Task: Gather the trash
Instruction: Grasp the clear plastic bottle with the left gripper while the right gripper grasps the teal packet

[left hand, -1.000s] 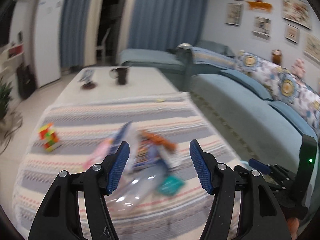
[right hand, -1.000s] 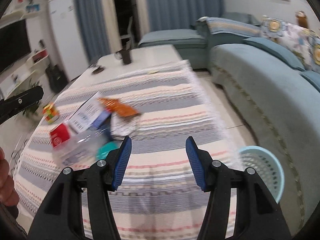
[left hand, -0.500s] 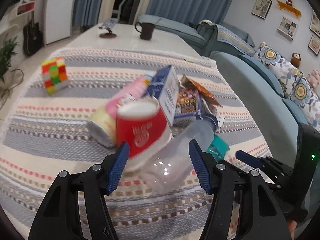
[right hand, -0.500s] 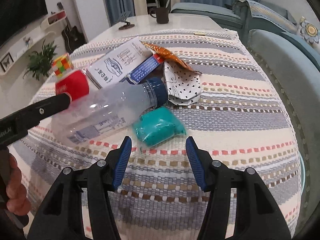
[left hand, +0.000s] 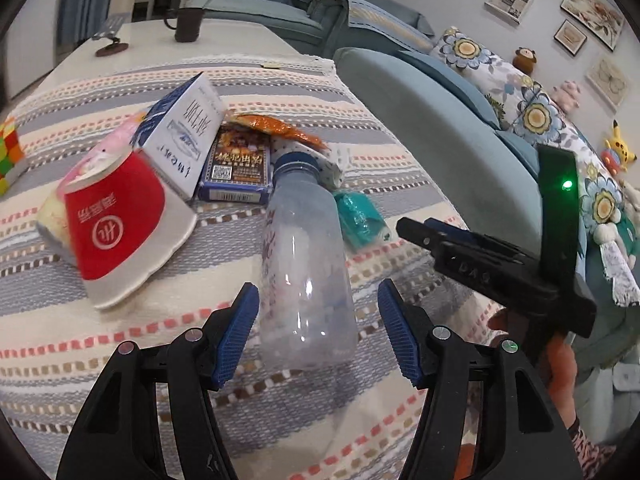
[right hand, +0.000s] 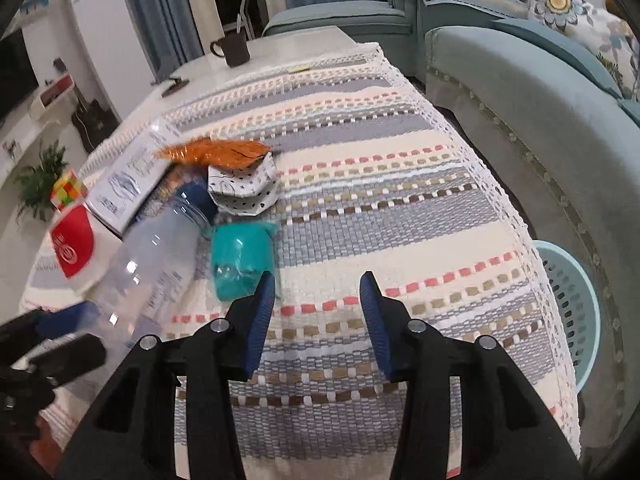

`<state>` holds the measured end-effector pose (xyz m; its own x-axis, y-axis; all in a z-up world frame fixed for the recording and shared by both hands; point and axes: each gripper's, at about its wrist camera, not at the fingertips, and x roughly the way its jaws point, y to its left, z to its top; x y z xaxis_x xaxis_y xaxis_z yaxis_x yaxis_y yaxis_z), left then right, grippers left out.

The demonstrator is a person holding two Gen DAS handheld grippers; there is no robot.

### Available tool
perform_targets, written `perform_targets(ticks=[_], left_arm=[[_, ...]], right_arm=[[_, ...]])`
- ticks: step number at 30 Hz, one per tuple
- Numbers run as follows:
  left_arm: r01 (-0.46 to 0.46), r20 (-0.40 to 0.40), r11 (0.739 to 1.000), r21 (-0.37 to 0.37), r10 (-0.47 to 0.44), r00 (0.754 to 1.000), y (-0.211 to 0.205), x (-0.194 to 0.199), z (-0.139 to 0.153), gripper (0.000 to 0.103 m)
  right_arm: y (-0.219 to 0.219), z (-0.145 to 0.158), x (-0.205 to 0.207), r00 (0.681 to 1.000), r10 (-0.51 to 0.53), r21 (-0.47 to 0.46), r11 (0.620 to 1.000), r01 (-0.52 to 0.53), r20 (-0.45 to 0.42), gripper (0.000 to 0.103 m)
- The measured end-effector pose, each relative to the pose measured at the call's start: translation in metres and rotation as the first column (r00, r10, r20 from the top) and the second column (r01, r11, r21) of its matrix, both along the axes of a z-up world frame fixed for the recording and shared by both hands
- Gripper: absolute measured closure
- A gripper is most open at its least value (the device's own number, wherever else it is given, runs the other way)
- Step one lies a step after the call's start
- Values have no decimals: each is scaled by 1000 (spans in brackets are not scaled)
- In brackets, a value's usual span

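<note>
My left gripper (left hand: 318,316) is open around the plastic bottle (left hand: 306,276). My right gripper (right hand: 318,304) is open too, beside the teal packet (right hand: 240,264). The smooth bottle may roll or squeeze out when I close.

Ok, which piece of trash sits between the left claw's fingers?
The clear plastic bottle with the blue cap, lying on its side; its base lies between the open left claw.
</note>
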<state>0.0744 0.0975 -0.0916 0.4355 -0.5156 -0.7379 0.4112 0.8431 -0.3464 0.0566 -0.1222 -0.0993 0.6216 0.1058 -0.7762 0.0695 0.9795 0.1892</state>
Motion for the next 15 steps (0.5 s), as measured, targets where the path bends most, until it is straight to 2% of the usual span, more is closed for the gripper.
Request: perform_targets(ticks=[5, 10, 12, 14, 15], left_arm=[[-64, 7, 995, 71, 64, 998, -11, 18, -1, 42], [-76, 1, 985, 157, 77, 997, -24, 33, -11, 44], [-73, -8, 984, 162, 75, 997, -25, 34, -16, 47], [-64, -23, 986, 153, 68, 997, -26, 35, -21, 55], [-67, -20, 987, 148, 71, 997, -25, 35, -22, 55]], right_arm=[[11, 0, 8, 999, 40, 25, 999, -40, 3, 62], [22, -7, 19, 998, 66, 69, 995, -66, -3, 60], [23, -10, 23, 997, 72, 75, 995, -71, -8, 57], [25, -10, 24, 997, 81, 83, 993, -80, -9, 57], [26, -11, 25, 996, 87, 89, 992, -86, -10, 57]])
